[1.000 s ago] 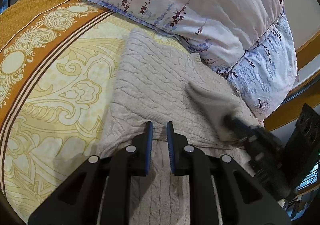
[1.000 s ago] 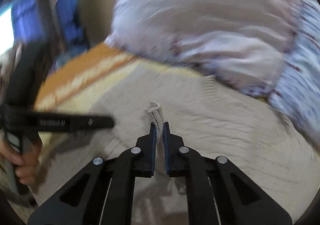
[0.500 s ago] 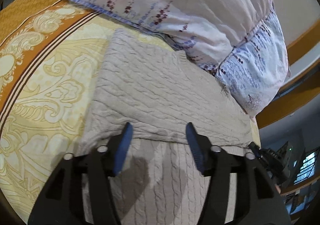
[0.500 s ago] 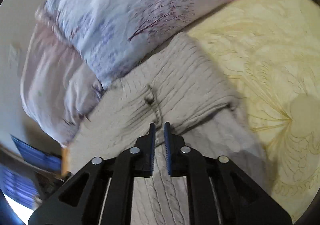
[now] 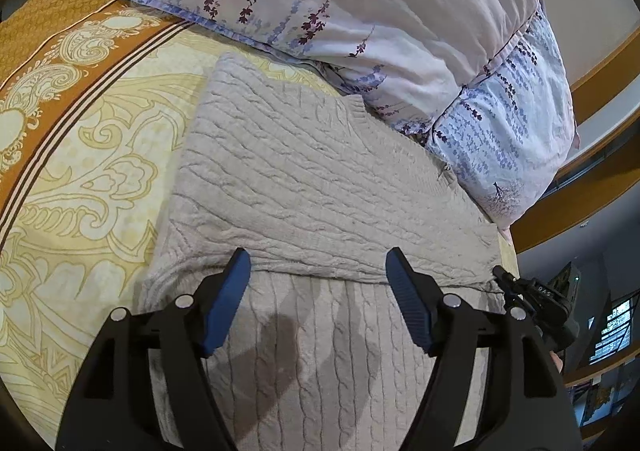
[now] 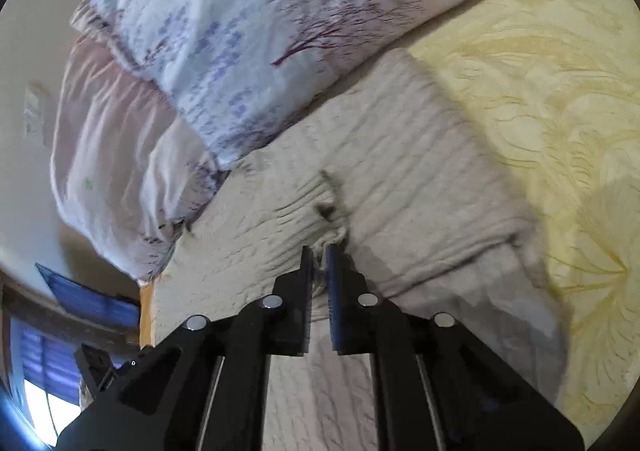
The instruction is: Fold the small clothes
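A beige cable-knit sweater (image 5: 312, 179) lies on the bed with its far part folded over the near part. My left gripper (image 5: 318, 271) is open and empty, hovering just above the folded edge in the middle. My right gripper (image 6: 319, 251) is shut on a pinch of the sweater (image 6: 400, 171) at the folded edge, and the knit bunches up at its tips. The right gripper's black tip also shows in the left wrist view (image 5: 504, 275) at the sweater's right corner.
Two floral pillows (image 5: 360, 11) lie just beyond the sweater, touching its far edge; they also show in the right wrist view (image 6: 256, 31). The yellow and orange patterned bedspread (image 5: 80, 131) spreads to the left. A wooden bed frame (image 5: 592, 187) runs at the right.
My left gripper opened wide and let go of the sweater. My right gripper carried its pinch of knit across and down to the sweater's right edge, laying the fold flat.
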`<action>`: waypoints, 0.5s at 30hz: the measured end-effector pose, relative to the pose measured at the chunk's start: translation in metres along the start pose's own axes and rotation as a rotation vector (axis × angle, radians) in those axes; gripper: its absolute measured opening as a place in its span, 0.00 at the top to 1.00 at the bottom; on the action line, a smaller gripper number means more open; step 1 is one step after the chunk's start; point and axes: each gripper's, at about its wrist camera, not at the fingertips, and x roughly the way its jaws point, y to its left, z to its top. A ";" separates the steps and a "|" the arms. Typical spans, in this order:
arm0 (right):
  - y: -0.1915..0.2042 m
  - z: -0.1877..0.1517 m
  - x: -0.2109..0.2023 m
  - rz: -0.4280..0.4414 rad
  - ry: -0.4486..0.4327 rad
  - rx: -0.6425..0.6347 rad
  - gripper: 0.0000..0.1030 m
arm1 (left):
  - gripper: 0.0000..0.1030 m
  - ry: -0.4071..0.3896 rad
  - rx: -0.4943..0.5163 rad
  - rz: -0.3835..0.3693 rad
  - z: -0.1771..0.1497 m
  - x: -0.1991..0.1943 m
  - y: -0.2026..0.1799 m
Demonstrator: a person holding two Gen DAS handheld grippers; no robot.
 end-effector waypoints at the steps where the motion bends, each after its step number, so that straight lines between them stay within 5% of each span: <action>1: 0.004 -0.002 -0.008 0.022 -0.047 -0.027 0.93 | 0.31 -0.001 0.001 0.000 0.000 0.000 0.000; 4: 0.007 -0.006 -0.021 -0.013 -0.110 -0.074 0.93 | 0.31 -0.003 0.001 -0.006 -0.001 0.000 0.001; 7: -0.010 -0.009 -0.004 -0.090 -0.028 -0.029 0.93 | 0.31 -0.002 0.007 -0.007 -0.001 0.000 0.001; 11: -0.009 -0.012 -0.006 -0.117 -0.028 -0.041 0.92 | 0.31 0.015 0.012 -0.007 -0.004 -0.002 0.000; 15: 0.000 -0.008 -0.022 -0.139 -0.093 -0.071 0.70 | 0.31 0.012 0.033 -0.022 -0.012 -0.017 0.002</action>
